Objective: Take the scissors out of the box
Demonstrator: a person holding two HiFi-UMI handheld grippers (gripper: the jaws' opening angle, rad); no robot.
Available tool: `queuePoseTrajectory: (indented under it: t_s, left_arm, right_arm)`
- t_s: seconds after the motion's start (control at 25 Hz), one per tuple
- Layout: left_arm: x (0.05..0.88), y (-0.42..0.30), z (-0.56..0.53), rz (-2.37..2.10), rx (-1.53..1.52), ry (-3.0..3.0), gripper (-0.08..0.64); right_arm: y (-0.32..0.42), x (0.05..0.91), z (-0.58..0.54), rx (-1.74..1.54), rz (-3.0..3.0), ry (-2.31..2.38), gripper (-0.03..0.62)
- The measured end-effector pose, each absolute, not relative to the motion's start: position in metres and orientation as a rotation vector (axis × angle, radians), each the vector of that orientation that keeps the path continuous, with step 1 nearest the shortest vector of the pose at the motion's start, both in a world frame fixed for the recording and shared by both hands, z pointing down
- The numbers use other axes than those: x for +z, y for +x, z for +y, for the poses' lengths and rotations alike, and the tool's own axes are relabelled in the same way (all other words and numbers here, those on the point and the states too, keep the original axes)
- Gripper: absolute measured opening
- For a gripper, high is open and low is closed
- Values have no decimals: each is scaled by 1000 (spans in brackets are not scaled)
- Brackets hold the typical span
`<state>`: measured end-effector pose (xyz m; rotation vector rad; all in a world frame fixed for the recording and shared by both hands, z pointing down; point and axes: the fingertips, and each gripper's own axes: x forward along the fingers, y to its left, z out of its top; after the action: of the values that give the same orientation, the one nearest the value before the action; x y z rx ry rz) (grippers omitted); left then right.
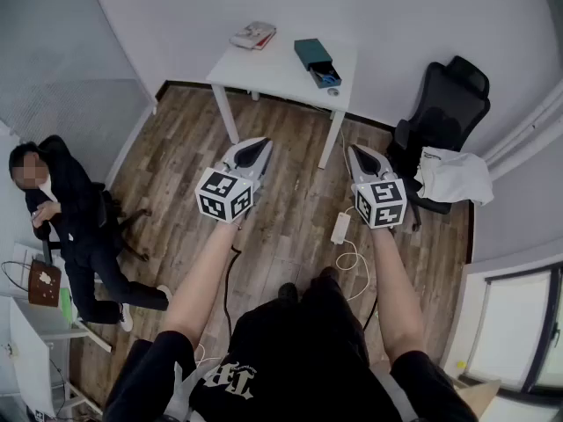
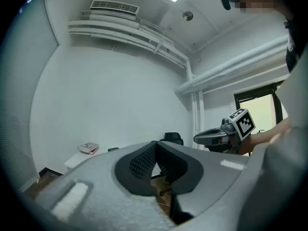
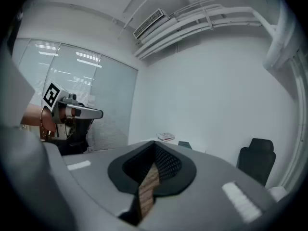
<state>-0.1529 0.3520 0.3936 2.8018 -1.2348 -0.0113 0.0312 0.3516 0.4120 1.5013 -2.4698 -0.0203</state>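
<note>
Scissors (image 1: 327,79) in box (image 1: 310,53) on far table (image 1: 268,70)

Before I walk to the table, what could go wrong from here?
The power strip and its cable lie on the floor between you and the table: a trip risk. Both the left gripper and the right gripper are shut, so a reach now could shove the box, which sits near the table's edge with the scissors in it.
</note>
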Motion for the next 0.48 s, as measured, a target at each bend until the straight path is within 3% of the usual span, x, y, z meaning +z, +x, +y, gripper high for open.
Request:
queuePoseTrajectory:
  t_s: [0.48]
  left_arm:
    - [394,-156,358,-1238,-27,2801,-3]
  right_arm:
    - [30,414,359,5,-2480,1509,5]
